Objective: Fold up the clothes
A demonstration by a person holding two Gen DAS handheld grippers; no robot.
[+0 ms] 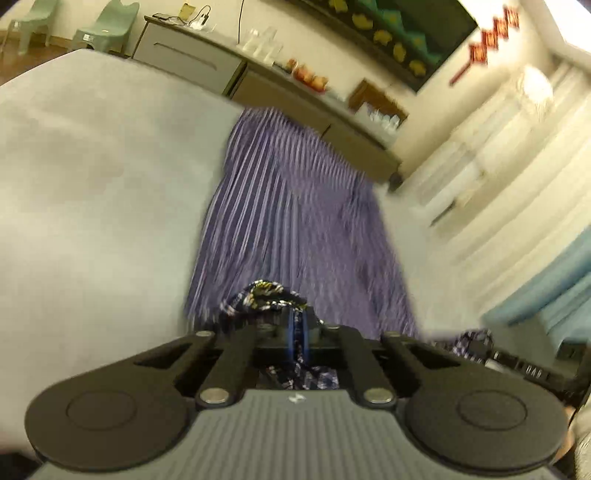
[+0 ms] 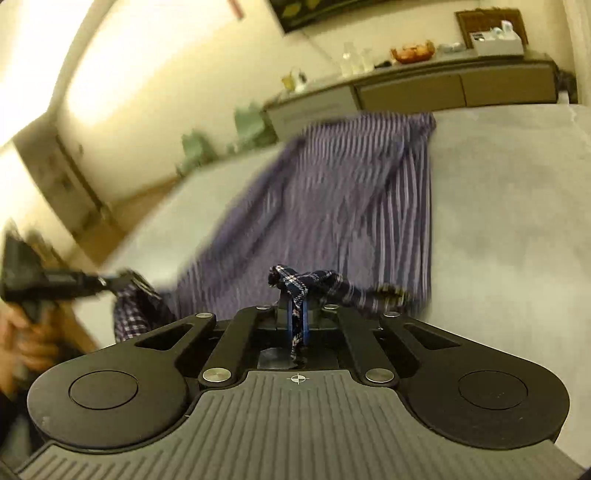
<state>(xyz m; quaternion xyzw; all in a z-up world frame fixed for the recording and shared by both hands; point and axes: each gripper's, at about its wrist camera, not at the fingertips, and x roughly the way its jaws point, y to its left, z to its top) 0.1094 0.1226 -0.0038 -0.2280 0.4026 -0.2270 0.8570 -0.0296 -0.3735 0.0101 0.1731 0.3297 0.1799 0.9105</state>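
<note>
Nearest to us in the left wrist view, our left gripper [image 1: 297, 325] has its blue pads pressed together on a bunched plaid edge of the striped purple garment [image 1: 295, 221]. In the right wrist view our right gripper [image 2: 297, 314] pinches another bunched bit of that same plaid edge in the same way, a dark checked fold sticking up above its pads.

From both pinch points the garment [image 2: 332, 206] stretches away from us over the pale grey bed [image 1: 92, 166], its near end lifted and its far end reaching the bed's far edge. The cloth is smeared by motion blur, so we cannot tell what kind of clothing it is; possibly a shirt.

At the left edge of the right wrist view we see the left gripper [image 2: 118, 282] from the side, gripped by a hand [image 2: 26, 332].

Beyond the bed stands a long low sideboard [image 2: 443, 88] against the cream wall, carrying a fruit bowl [image 2: 412, 51] and clear bottles [image 2: 354, 57]. Two pale green chairs [image 1: 74, 26] stand farther off.
</note>
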